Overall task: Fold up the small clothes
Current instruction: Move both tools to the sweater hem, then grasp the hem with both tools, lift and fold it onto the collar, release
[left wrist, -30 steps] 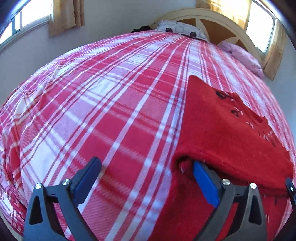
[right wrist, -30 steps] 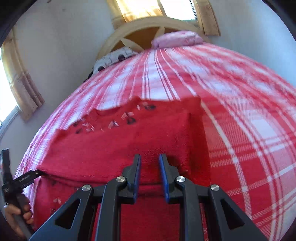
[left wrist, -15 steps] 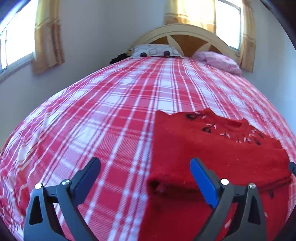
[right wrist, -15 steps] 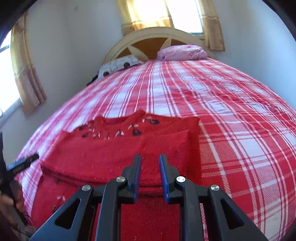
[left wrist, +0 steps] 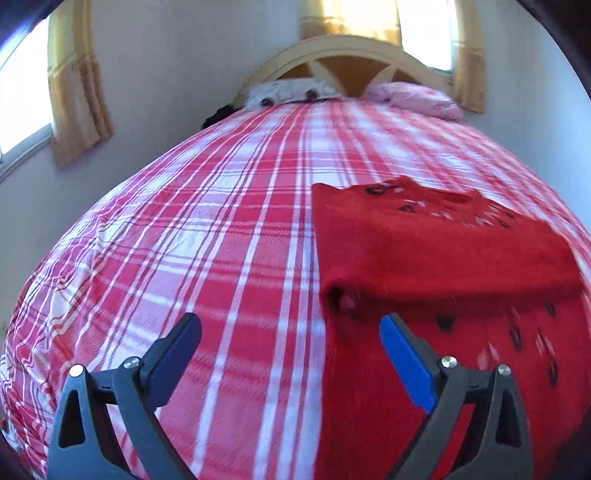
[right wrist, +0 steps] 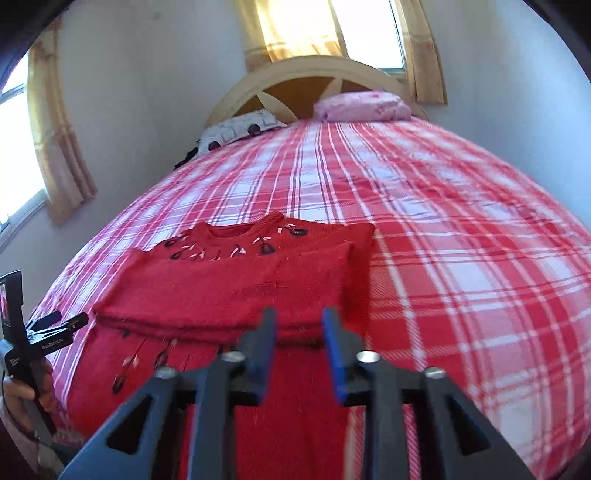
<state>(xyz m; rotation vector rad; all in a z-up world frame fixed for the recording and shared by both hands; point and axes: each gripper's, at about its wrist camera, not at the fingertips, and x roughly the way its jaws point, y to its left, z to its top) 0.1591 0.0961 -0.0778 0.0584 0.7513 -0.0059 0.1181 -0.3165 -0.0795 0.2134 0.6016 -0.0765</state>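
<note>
Your left claw (left wrist: 290, 341) is wide open and holds nothing; it hangs over the red-and-white checked bed sheet (left wrist: 207, 236), just beside the left edge of the red knitted sweater with dark embroidered leaves (left wrist: 436, 254). The sweater lies flat on the bed, with its sleeves folded across the chest in a band. Your right claw (right wrist: 299, 330) is open only a little and also holds nothing; it hangs above the lower body of the sweater. I judge that the sleeve fold is done, and the fold of the lower half up to the collar is left. Behind stand a curved wooden headboard (right wrist: 314, 79), a pink pillow (right wrist: 364, 106), a white spotted pillow (right wrist: 240, 127) and yellow curtains (right wrist: 321, 26).
</note>
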